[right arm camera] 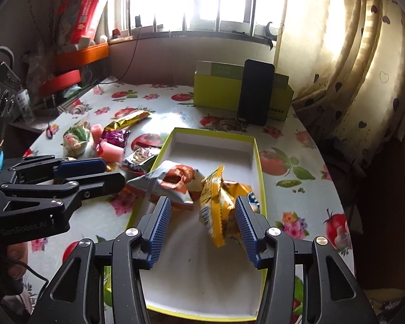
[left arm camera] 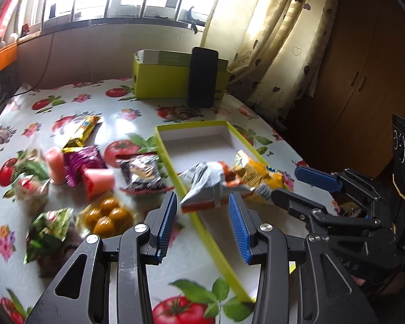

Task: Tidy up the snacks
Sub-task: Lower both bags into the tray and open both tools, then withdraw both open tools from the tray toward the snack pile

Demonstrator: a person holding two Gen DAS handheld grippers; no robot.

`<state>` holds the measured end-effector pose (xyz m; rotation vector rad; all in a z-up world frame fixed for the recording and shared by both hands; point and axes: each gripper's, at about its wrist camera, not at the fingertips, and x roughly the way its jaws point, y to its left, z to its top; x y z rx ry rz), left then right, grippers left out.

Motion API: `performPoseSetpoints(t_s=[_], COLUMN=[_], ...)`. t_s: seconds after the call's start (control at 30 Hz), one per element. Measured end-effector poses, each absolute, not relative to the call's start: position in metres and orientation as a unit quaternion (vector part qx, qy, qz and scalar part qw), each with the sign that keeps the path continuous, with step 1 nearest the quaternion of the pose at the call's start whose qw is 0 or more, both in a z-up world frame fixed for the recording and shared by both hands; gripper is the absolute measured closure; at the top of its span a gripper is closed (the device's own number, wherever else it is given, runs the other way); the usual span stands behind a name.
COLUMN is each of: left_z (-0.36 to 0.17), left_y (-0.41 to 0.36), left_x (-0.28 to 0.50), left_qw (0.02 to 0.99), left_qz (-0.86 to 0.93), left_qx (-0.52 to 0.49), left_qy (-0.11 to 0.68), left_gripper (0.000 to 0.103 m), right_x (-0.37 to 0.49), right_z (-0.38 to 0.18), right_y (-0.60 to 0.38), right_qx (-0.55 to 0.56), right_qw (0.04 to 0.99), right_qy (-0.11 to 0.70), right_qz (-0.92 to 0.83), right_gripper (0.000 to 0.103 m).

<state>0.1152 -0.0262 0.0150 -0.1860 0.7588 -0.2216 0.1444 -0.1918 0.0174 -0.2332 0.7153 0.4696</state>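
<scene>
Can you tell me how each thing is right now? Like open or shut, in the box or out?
Tray: open, lidless.
Grey packet: in tray, lying over its left rim.
Yellow packet: in tray, crumpled.
Purple packet: out, on table.
Oranges: out, on table.
Left tool: open.
Right tool: open.
Green box: open-topped.

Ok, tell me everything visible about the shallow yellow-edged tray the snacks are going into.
The tray is a shallow rectangular box lid, apparently cardboard, with lime-yellow walls and a plain white inside. It lies flat on the fruit-print tablecloth, open side up. Inside sit a crumpled white-and-orange packet and a yellow packet; the rest of its floor is bare. Both tools hover at its near end, open.
</scene>
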Motion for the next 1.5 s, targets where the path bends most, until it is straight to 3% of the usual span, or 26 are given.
performPoseSetpoints(t_s=[0.83,1.5], left_z=[0.020,0.011], left_y=[-0.007,0.039], left_x=[0.055,0.047], left_qw=[0.927,0.918], left_qz=[-0.046,-0.038], left_qx=[-0.073,-0.122], left_qy=[0.365,0.375], left_gripper=[0.061,0.061], right_x=[0.092,0.092], right_z=[0.017,0.019], right_y=[-0.173,-0.160], right_qx=[-0.125,-0.126], right_qw=[0.888,0.886], right_qy=[0.354,0.352], right_qz=[0.265,0.274], right_gripper=[0.055,0.055])
